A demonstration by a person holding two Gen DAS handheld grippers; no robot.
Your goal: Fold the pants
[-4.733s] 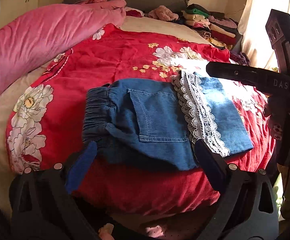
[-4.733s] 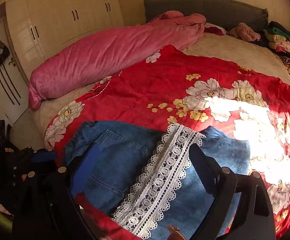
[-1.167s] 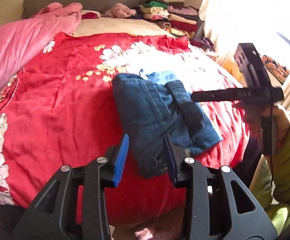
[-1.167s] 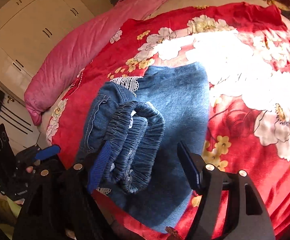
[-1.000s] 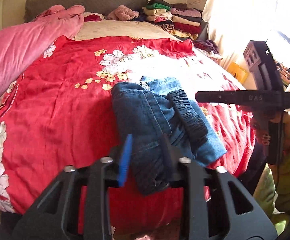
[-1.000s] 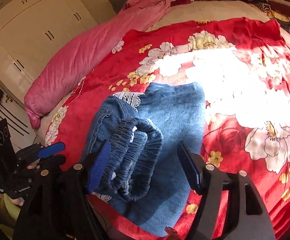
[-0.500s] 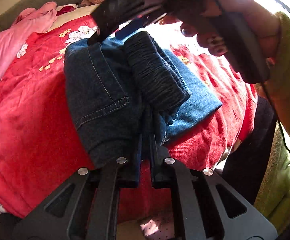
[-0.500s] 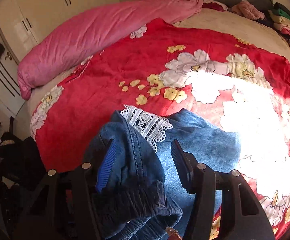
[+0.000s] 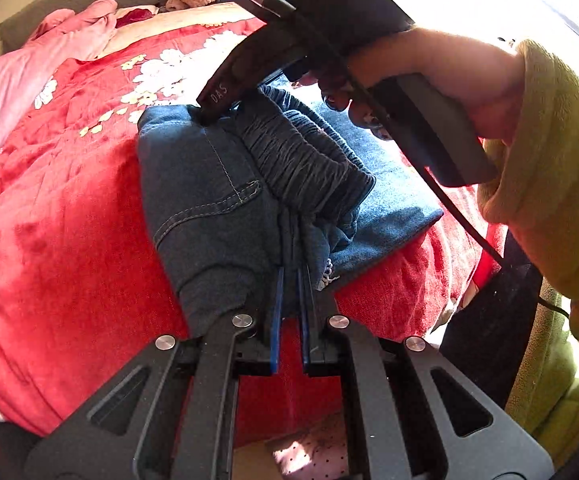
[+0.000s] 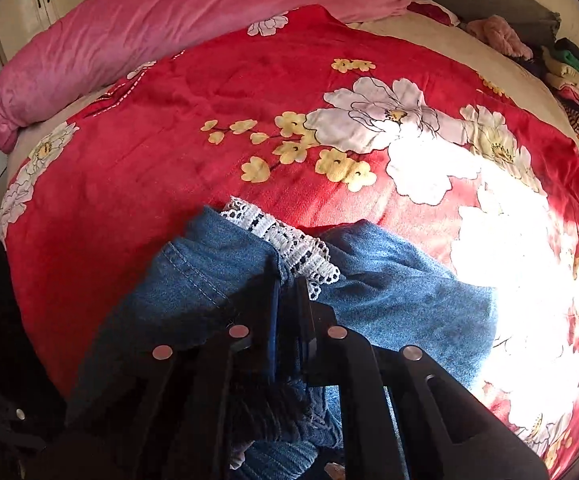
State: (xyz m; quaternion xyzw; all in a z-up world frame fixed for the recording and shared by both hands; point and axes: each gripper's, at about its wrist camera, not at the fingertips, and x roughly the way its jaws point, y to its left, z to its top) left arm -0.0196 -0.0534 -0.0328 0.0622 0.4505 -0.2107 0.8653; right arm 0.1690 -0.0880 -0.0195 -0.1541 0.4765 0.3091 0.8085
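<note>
Left gripper [image 9: 289, 276] pinching near edge of folded blue denim pants [image 9: 209, 200]; right gripper [image 10: 289, 284] clamping their far edge beside white lace trim [image 10: 289, 246]; red floral blanket [image 10: 169, 152] lying underneath.

black grippers [image 9: 289, 276], yellow-green sleeve [image 9: 549, 152]

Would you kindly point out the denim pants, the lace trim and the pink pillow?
denim pants [image 9: 205, 184]: left wrist view, pocket panel.
lace trim [image 10: 289, 244]: right wrist view, middle of strip.
pink pillow [image 10: 177, 20]: right wrist view, its middle.

pants [image 9: 209, 184]: matt denim, lace trim [image 10: 289, 240] | bedspread [image 10: 169, 140]: plush red cloth | tool [image 9: 289, 280]: matt black plastic
</note>
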